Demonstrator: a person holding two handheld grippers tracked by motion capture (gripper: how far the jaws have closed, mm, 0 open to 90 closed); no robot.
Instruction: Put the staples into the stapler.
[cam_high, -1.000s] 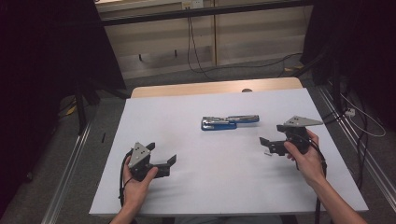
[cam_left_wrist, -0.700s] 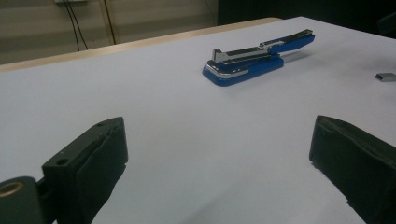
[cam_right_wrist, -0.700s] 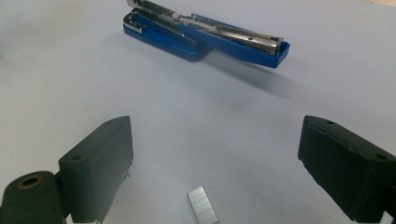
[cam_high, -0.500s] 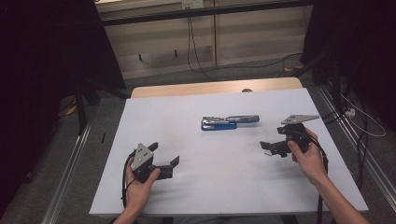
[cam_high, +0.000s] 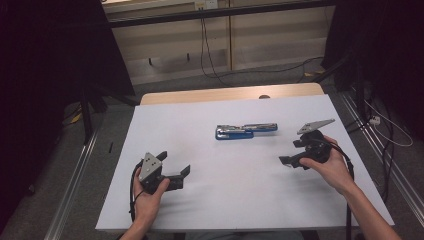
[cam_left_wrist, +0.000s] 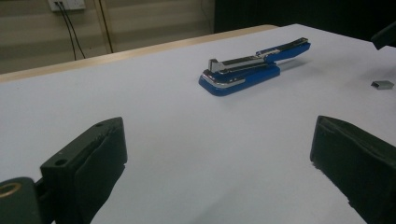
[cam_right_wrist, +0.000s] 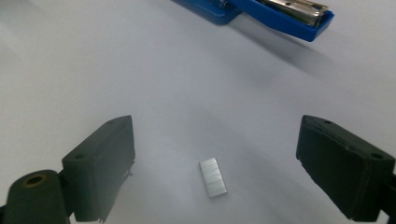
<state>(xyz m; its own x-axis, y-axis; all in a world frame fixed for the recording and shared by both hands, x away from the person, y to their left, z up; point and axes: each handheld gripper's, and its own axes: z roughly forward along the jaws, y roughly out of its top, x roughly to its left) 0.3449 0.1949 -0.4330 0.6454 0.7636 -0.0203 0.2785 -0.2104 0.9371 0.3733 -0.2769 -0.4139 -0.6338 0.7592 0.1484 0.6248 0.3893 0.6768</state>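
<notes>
Desk (cam_high: 165, 125): covered by a white sheet, wooden edge visible at the far side.

Stapler (cam_high: 246, 131): blue, lying opened out flat near the desk's middle, metal staple channel exposed. Seen also in the left gripper view (cam_left_wrist: 247, 70) and at the top of the right gripper view (cam_right_wrist: 275, 11).

Left gripper (cam_high: 172, 166): held low over the near left part of the desk, well apart from the stapler; jaws wide apart, nothing between them.

Right gripper (cam_high: 289, 156): right of the stapler, aimed down at the sheet. Its jaws have just been closing a little but are still wide apart, pads clear of the staple strip.

Staple strip (cam_right_wrist: 213, 176): small, silvery, lying flat on the sheet between the right jaws and nearer the left-hand one in that view; also seen in the left gripper view (cam_left_wrist: 382, 84).

Risks, as judged:
- Strip is thin and flat; the pads may ride over it or push it sideways instead of gripping.
- An off-centre closure could tip or flick it away.
- Too hard a squeeze may break the strip apart.
</notes>
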